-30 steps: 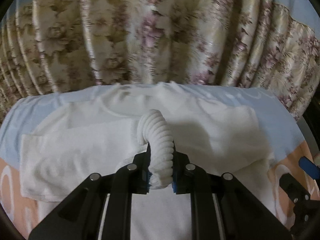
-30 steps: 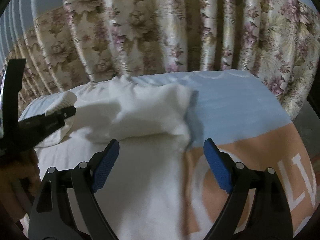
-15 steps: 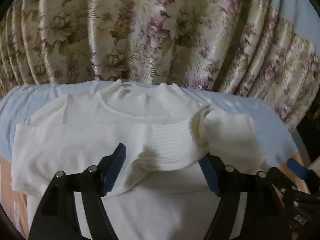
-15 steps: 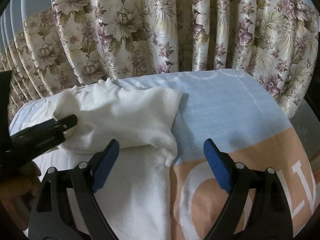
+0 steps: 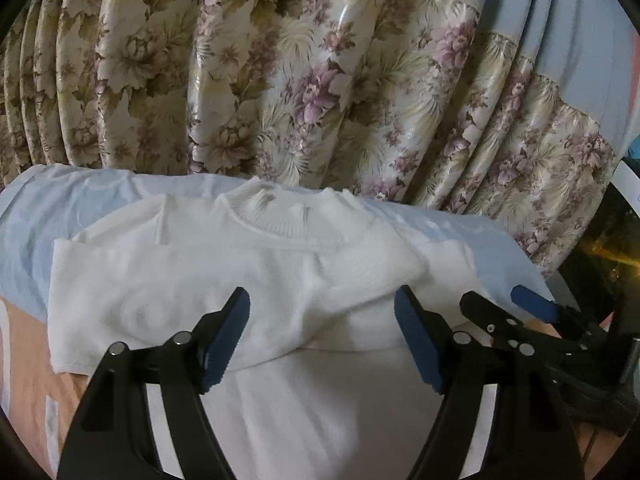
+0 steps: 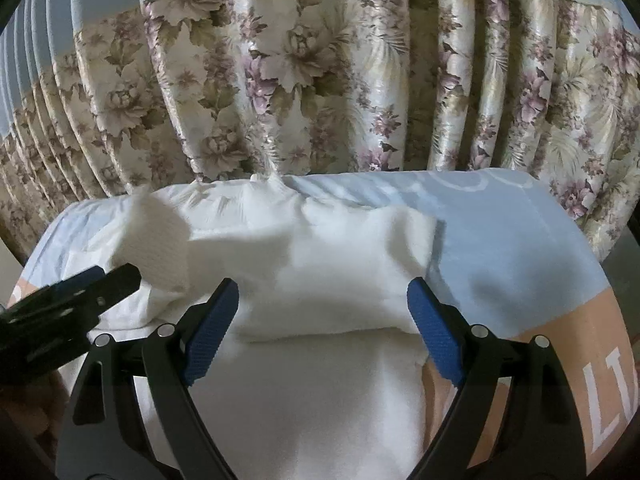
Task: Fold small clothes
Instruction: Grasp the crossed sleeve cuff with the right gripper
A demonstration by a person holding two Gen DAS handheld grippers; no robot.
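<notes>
left gripper (image 5: 322, 336) jaws have just been opening, now apart, nothing between | right gripper (image 6: 322, 330) wide apart, empty | white sweater (image 5: 248, 280) flat on sheet (image 6: 512, 240), sleeves folded in | left view alone shows collar (image 5: 288, 220) at 12 o'clock | floral curtain (image 6: 320, 72) behind

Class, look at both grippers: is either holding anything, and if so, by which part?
Nothing. The left gripper, jaws just opened, and the right gripper both stand open over the white sweater.

Pleated floral curtains (image 5: 320, 80) hang behind a blue-and-peach sheet (image 6: 520, 240).
</notes>
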